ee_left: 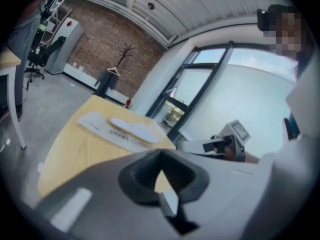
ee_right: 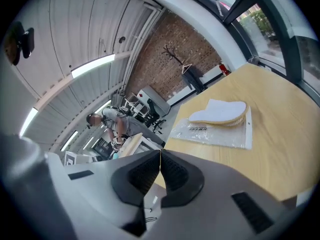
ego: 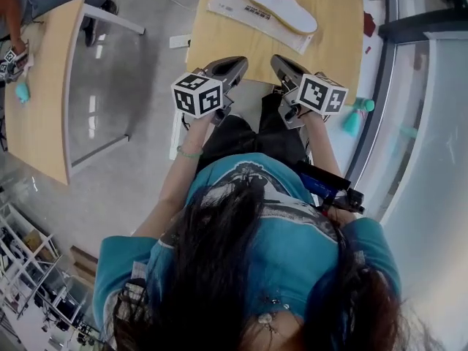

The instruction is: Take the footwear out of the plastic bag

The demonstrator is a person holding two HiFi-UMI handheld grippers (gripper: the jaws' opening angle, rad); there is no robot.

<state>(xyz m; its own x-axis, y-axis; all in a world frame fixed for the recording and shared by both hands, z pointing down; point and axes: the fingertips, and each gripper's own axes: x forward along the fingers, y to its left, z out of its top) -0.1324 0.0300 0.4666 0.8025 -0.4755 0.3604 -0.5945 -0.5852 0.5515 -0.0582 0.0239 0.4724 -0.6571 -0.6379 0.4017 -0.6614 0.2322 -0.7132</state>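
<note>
Footwear (ego: 281, 7): one flat white slipper with a tan edge, lying at the far end of the wooden table (ego: 344, 46). It rests on the clear plastic bag (ego: 225, 3), and one end reaches past the bag's edge. The bag lies flat on the table. It carries a short dark line of print beside the slipper, too small to read.

Left gripper (ego: 232, 66): jaws pressed together with nothing between them, held at the near edge of the table, well apart from the bag.

Right gripper (ego: 285, 66): jaws pressed together with nothing between them, held at the near edge of the table, just beside the left gripper.
</note>
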